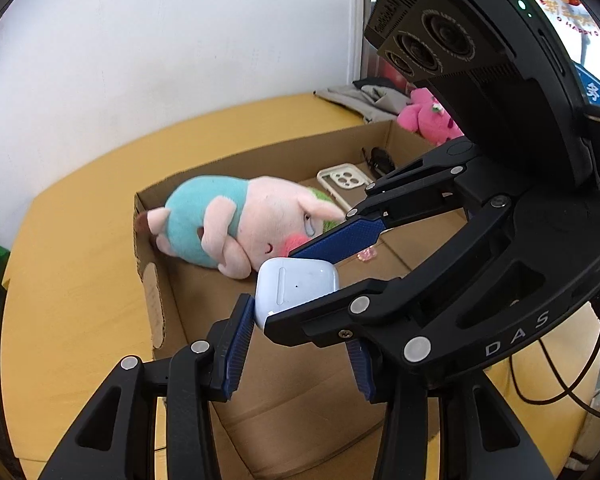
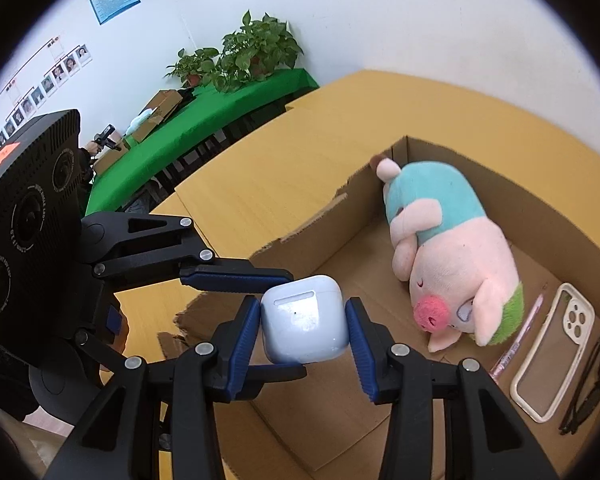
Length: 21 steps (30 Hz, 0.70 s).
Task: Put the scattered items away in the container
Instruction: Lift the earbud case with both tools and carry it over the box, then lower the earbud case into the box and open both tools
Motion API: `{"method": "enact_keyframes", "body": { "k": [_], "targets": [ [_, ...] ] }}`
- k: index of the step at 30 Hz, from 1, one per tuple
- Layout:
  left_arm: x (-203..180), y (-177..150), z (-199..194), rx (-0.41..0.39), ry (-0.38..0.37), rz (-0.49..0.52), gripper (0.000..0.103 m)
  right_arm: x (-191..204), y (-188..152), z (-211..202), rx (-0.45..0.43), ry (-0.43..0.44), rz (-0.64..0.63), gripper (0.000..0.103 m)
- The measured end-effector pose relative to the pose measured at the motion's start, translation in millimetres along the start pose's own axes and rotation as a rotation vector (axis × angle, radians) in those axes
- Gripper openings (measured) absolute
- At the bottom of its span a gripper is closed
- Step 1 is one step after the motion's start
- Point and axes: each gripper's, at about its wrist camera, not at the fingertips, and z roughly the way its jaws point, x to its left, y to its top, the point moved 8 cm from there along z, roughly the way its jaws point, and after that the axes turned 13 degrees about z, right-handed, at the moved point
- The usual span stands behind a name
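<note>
I have the white earbud case (image 2: 305,320) pinched in both grippers: right gripper (image 2: 306,344) across its sides, left gripper (image 1: 296,340) seemingly top and bottom, above the cardboard box (image 2: 440,152) beside the plush pig (image 2: 448,252).

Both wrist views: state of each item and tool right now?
Earbud case: lid shut, held over the box by both tools.
Right tool: shut on the earbud case's sides.
Left tool: shut on the earbud case, crosswise to the right tool.
Box: open-topped.
Pig: lying on its side in the box.
Phone case: empty, flat in the box.
Glasses: folded, in the box.
</note>
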Motion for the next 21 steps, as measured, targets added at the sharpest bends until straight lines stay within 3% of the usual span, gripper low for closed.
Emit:
{"method": "enact_keyframes", "body": {
  "k": [11,15,18,21],
  "targets": [
    [15.4,-20.5,63.4,0.185,-0.074,-0.065,0.047,-39.7,-6.4,56.3,0.136,0.077,0.117,0.043],
    [17.5,-33.3,87.0,0.299,-0.101,-0.110,0.047,-47.1,-12.2,74.6,0.183,0.080,0.149,0.042],
    [19.3,-45.4,104.1,0.394,-0.083,-0.127,0.048,-51.2,-17.9,86.7,0.206,0.062,0.164,0.036],
    [20.8,-47.0,109.4,0.416,-0.062,-0.132,0.048,-55.3,-22.6,93.2,0.220,0.051,0.186,0.038]
  ]
}}
